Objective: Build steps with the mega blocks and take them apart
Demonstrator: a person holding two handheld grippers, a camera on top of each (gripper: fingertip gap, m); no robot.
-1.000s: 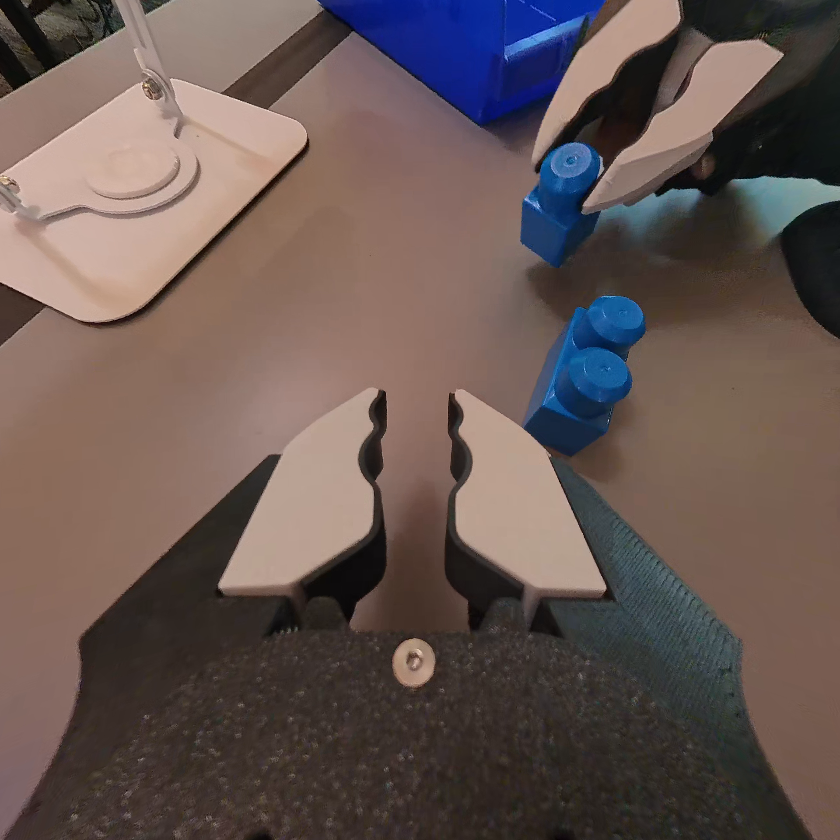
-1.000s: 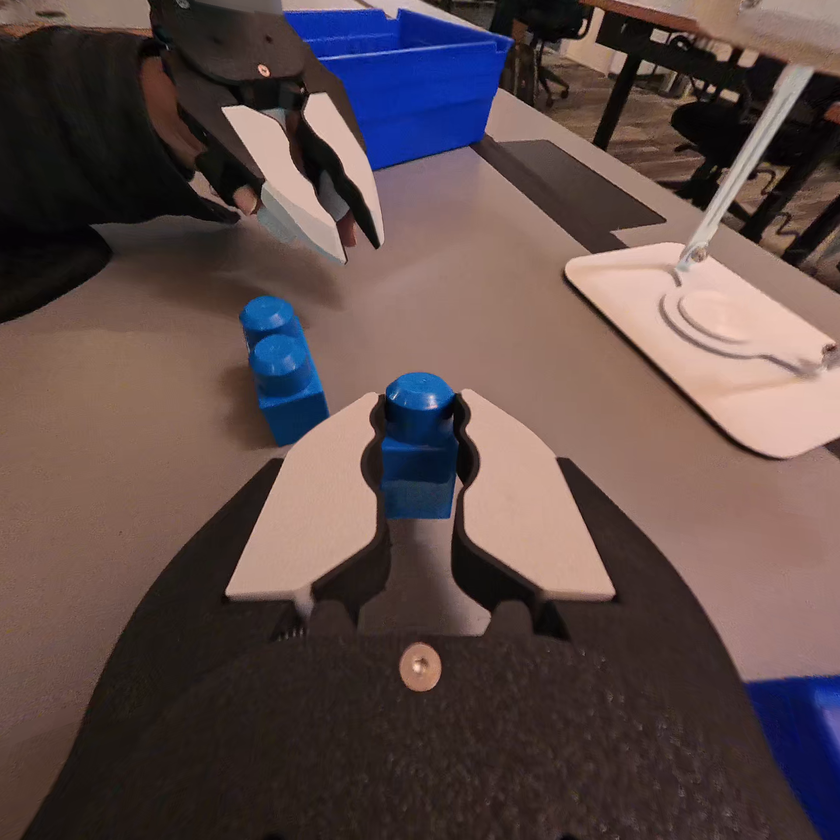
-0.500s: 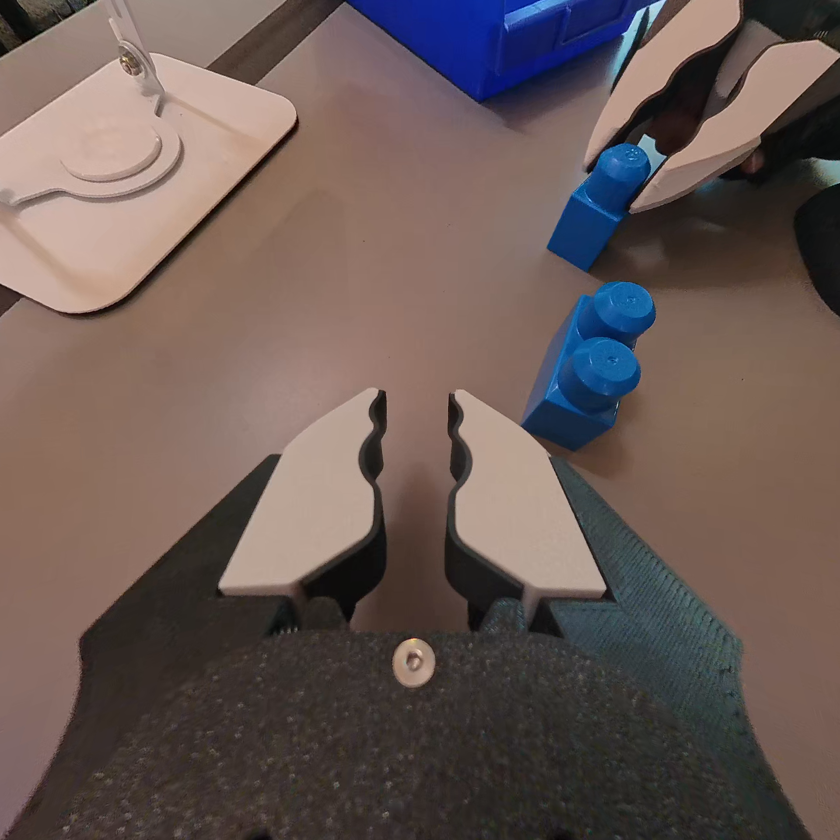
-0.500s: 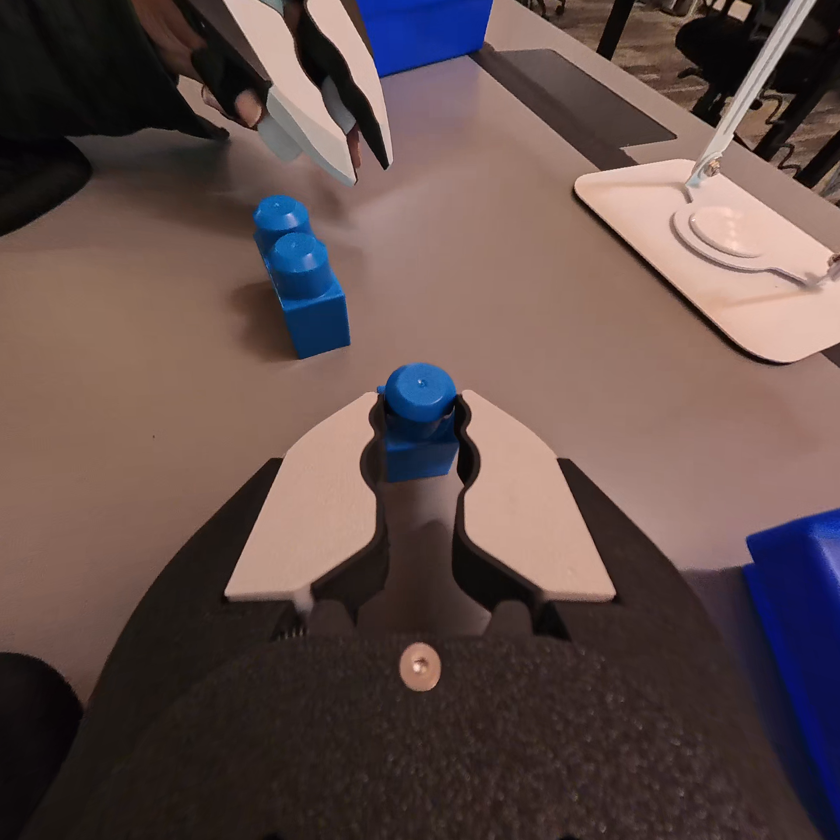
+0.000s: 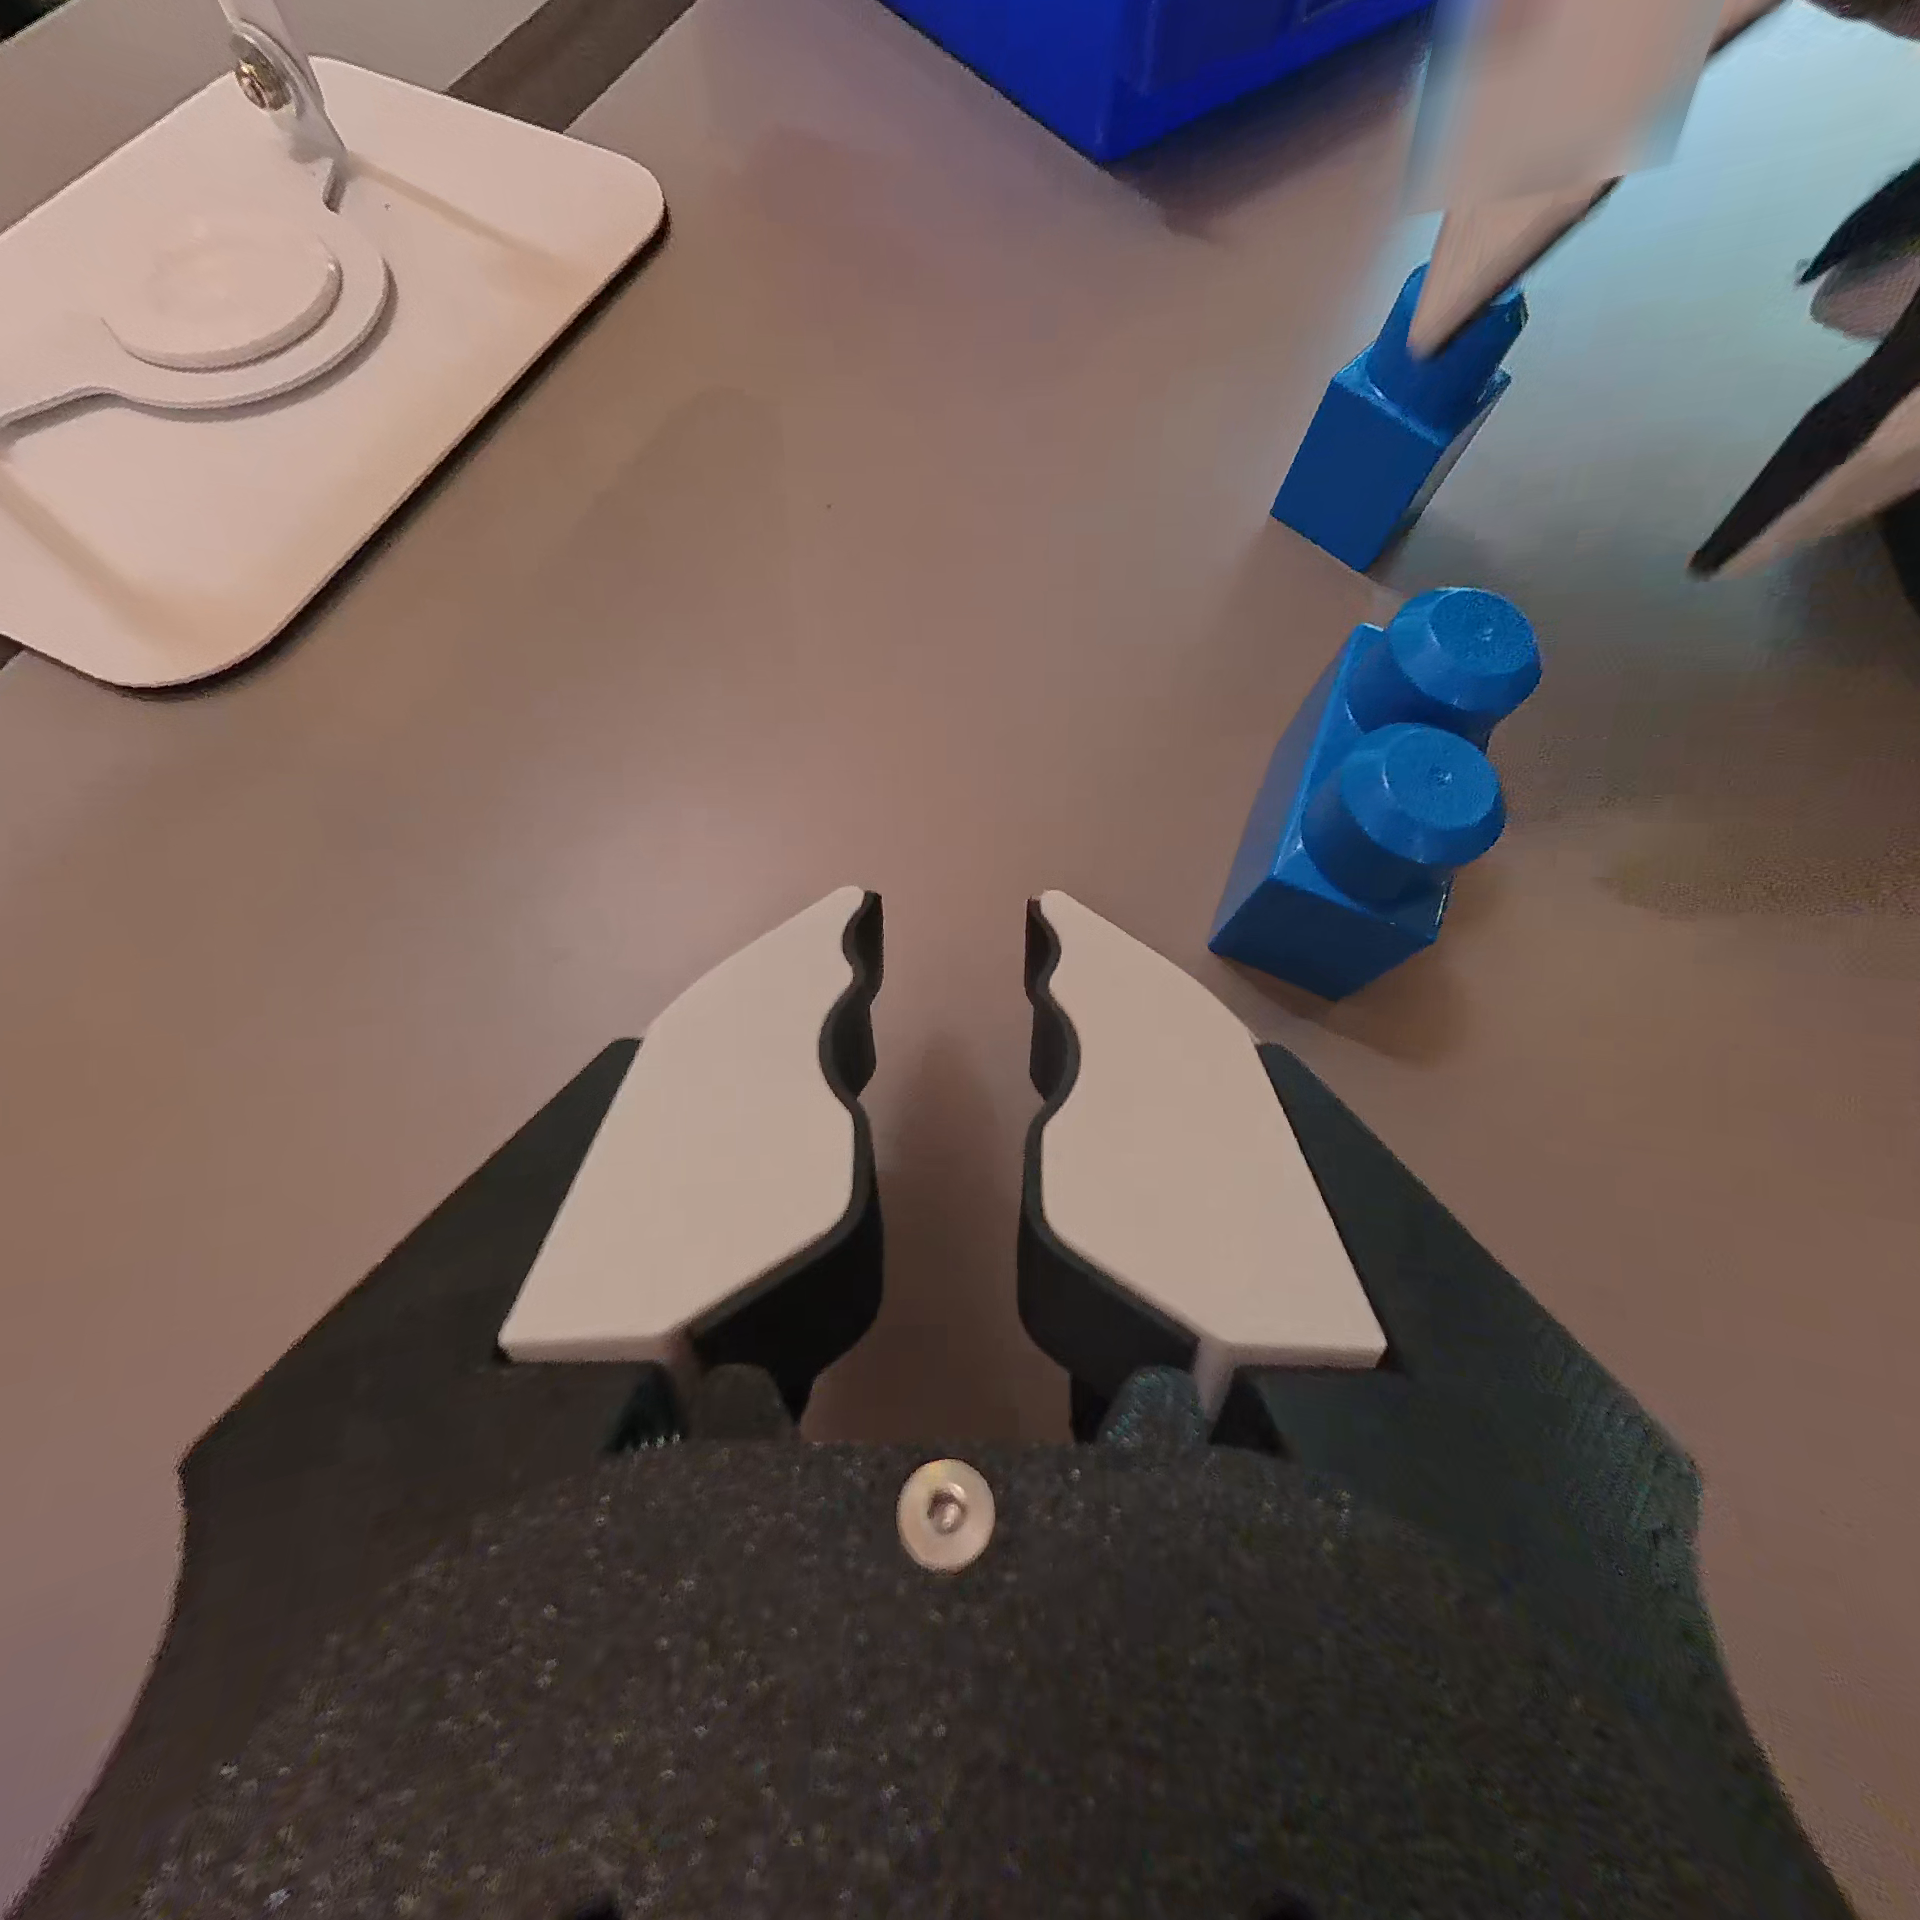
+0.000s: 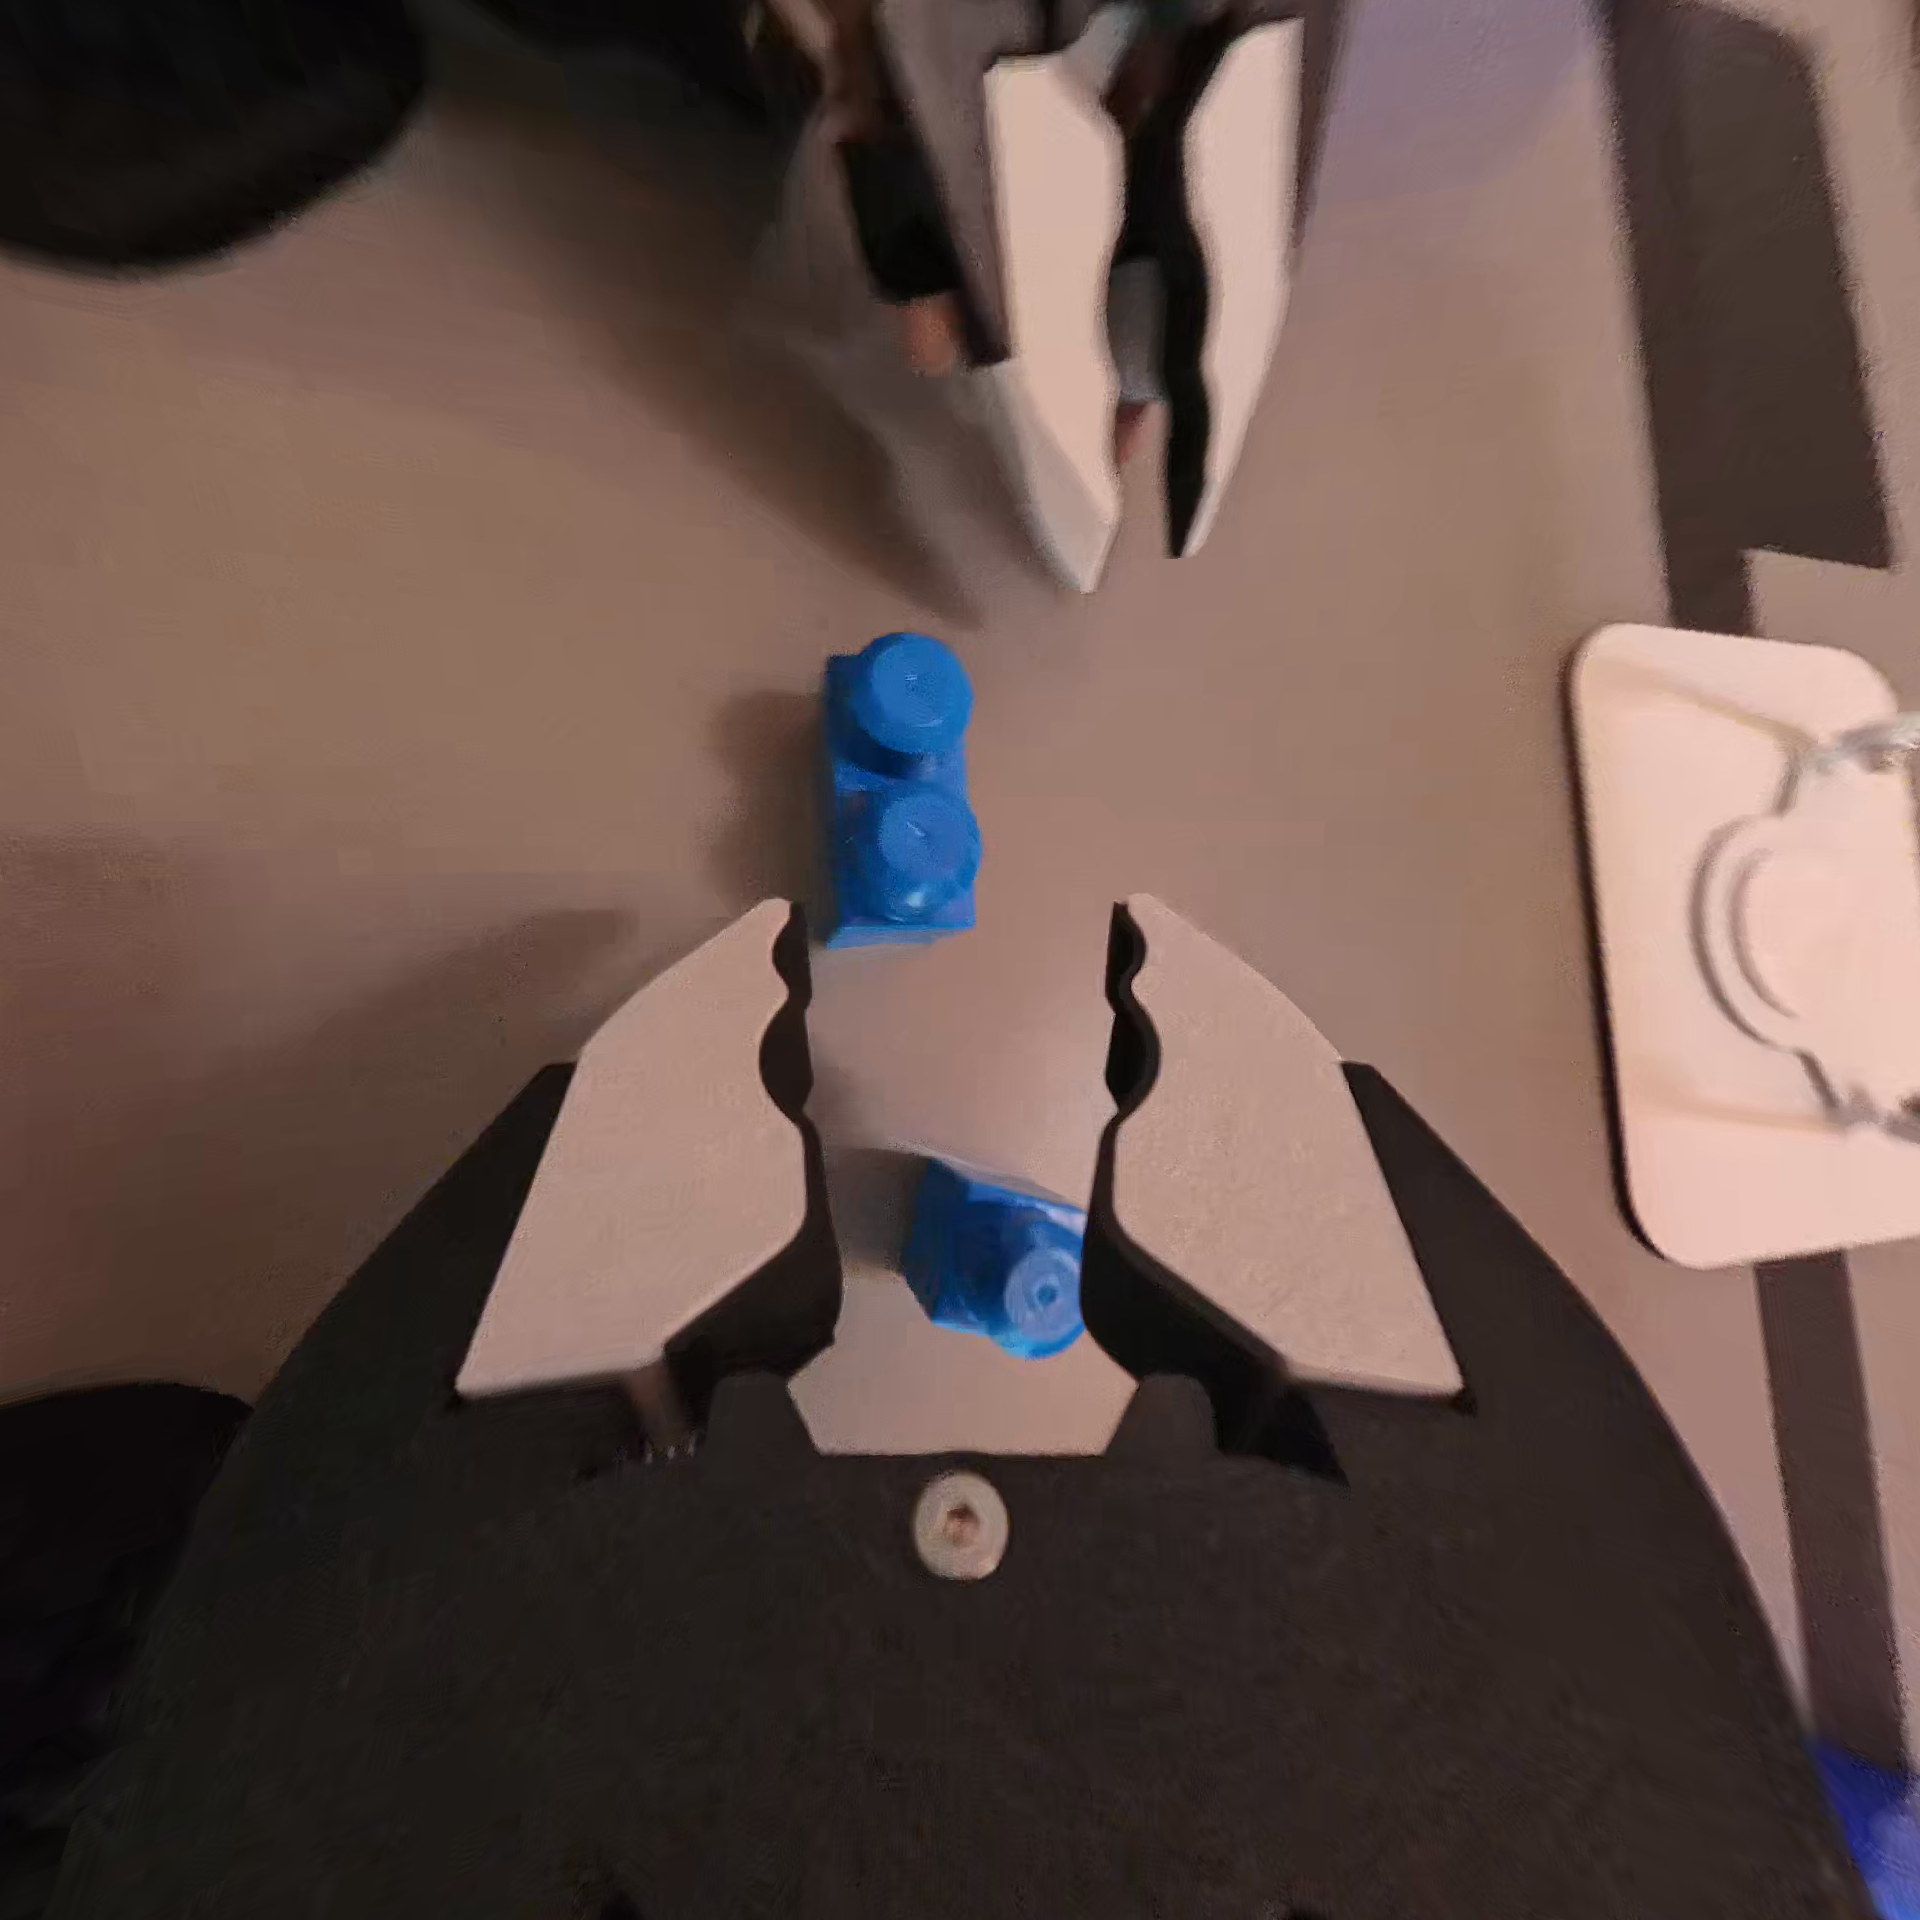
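Blue single-stud block (image 6: 987, 1273) free between right gripper (image 6: 956, 914) jaws, spread | left gripper (image 5: 954, 914) jaws parted, empty

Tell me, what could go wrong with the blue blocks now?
1. The small block looks tilted between the open fingers of the right gripper, one finger close beside it. It could topple or roll.
2. The two-knob block sits just past those fingers, so a careless move might knock it.
3. The left gripper is open and holds nothing; its next grab could miss.
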